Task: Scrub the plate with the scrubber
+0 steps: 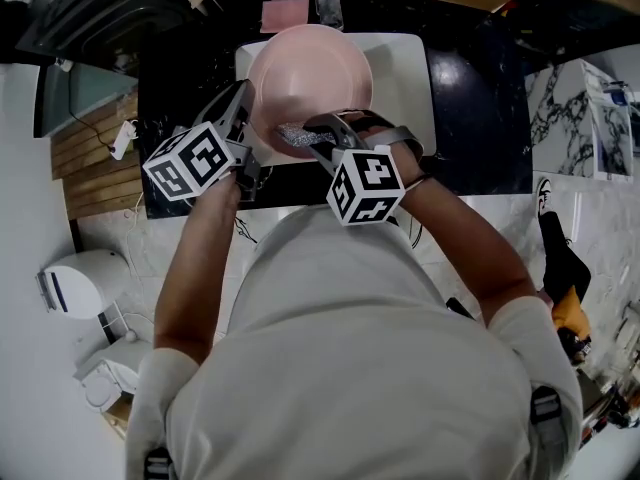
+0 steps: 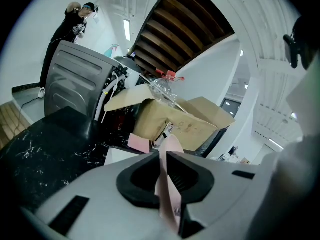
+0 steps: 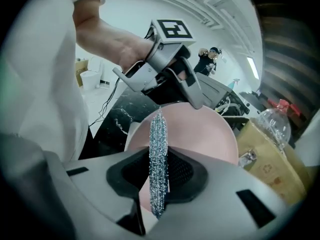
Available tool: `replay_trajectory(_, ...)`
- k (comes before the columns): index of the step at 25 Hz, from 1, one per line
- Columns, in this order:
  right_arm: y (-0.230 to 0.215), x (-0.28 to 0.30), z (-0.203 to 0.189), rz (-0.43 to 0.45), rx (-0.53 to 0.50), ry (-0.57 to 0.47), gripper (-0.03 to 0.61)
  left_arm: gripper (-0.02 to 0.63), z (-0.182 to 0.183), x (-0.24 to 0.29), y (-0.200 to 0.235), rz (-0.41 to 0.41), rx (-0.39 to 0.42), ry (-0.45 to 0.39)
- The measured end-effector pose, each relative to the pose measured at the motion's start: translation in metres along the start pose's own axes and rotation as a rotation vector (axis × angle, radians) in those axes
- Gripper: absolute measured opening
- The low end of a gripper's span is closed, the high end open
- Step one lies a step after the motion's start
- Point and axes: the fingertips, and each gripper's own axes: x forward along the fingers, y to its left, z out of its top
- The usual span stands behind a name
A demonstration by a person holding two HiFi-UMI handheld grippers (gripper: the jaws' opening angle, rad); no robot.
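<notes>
Nearest the person, the right gripper (image 3: 159, 170) is clenched on the scrubber (image 3: 158, 139), a flattened wad of silvery metal mesh standing on edge between the jaws and reaching out past their tips. The left gripper (image 2: 169, 173) is clamped on the rim of the plate (image 1: 310, 73), which shows edge-on between its jaws in the left gripper view. The plate is thus held up off the table (image 1: 480, 98), tilted, with its hollow face turned toward the scrubber. In the head view the scrubber lies at the near lower part of that face and appears to touch it, though contact cannot be confirmed. Assessment of progress: both items are secured and brought together, so preparation is complete and scrubbing is judged to be at hand or under way. How much of the face is already covered cannot be read. The far half of the face and the rim remain to be worked. The plate is round, pale pink and matt, shallow with a raised rim. No food residue, suds or water is visible on it. Below and beyond it lies a white board (image 1: 405, 68) on the black marbled table, then a pink pad (image 1: 285, 15). Farther back stand a cardboard box (image 2: 185, 119) and a clear plastic bottle (image 3: 274, 124).
</notes>
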Motion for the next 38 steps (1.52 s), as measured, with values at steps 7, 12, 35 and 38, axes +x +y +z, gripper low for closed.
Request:
replay_trajectory(7, -0.061, -0.018, -0.013, -0.188, 0.058, 0.014, 0.075, 0.040, -0.012, -0.001, -0.004, -0.009, 0.018, 0.027)
replay_trajectory(12, -0.093, -0.022, -0.016, -0.287, 0.051, 0.033, 0.075, 0.040, -0.018, -0.004, -0.010, -0.026, 0.028, 0.042)
replay_trajectory(35, -0.081, -0.018, -0.064, -0.288, 0.173, 0.099, 0.075, 0.042, -0.019, -0.010, -0.024, -0.070, 0.025, 0.038)
replay_trajectory(38, -0.071, -0.024, -0.074, -0.280, 0.201, 0.103, 0.075, 0.043, -0.019, -0.004, -0.032, -0.088, 0.013, 0.034)
